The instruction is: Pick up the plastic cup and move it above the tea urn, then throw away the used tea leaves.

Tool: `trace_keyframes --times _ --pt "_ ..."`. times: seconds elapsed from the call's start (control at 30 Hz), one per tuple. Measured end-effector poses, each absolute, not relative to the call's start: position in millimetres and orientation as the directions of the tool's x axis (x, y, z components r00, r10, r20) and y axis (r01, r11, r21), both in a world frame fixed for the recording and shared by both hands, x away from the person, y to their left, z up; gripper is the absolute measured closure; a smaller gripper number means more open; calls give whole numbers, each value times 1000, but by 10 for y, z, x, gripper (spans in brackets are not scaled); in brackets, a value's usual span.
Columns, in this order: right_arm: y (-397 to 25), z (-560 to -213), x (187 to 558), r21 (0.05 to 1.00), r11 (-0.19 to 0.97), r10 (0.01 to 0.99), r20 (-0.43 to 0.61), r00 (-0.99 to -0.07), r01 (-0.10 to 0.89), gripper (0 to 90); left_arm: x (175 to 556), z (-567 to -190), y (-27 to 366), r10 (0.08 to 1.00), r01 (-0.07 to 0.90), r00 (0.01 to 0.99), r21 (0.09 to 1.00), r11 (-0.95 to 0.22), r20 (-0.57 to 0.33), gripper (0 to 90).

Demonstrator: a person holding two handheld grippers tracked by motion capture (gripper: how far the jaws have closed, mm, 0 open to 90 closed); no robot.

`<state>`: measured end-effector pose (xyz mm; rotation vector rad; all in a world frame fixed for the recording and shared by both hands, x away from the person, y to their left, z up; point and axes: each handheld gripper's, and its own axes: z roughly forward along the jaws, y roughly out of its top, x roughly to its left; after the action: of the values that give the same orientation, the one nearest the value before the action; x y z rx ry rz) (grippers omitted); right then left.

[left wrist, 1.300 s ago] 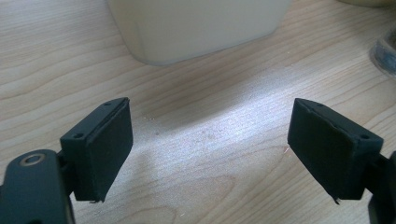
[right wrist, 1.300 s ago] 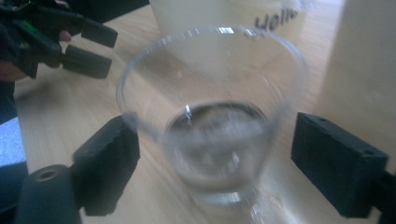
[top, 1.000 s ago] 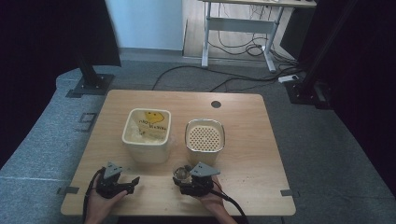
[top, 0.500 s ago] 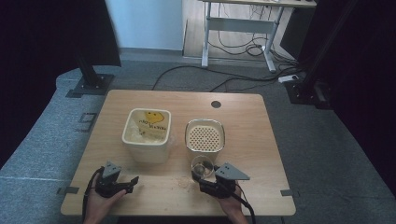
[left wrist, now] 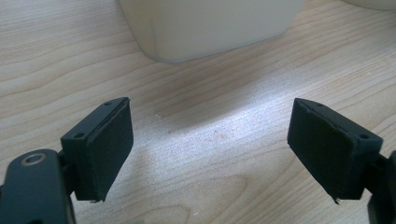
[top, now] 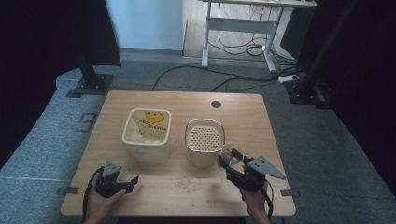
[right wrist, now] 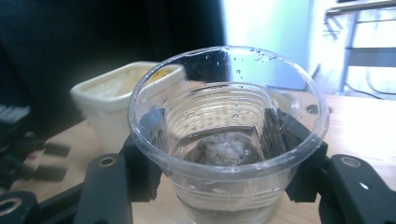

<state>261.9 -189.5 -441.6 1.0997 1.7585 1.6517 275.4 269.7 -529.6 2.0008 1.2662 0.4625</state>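
Right gripper view has the right gripper (right wrist: 219,182) pinching a clear plastic cup (right wrist: 228,140) between its jaws, just beside the cream perforated-lid container (top: 204,140). Left gripper (left wrist: 210,149) hangs spread wide over bare wood, holding nothing. Crumbs (top: 189,183) lie on the wooden table (top: 140,100) before the square tub (top: 146,134); cables (top: 243,49) cross the grey floor beyond

Clear plastic cup (right wrist: 228,135), upright, wet inside, beside strainer-lidded tub (top: 204,142)
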Motion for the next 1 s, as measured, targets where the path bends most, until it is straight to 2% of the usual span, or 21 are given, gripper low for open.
trace_keyframes --times 0.5,1.0 --pt "-2138 -4248 2836 977 -123 867 191 -460 175 422 2751 -5316 2662 880 637 468 720 -276 -77 144" --pt "-2037 -4117 3144 984 -23 915 91 -393 175 425 2751 -5321 2664 878 636 472 718 -282 -73 144"
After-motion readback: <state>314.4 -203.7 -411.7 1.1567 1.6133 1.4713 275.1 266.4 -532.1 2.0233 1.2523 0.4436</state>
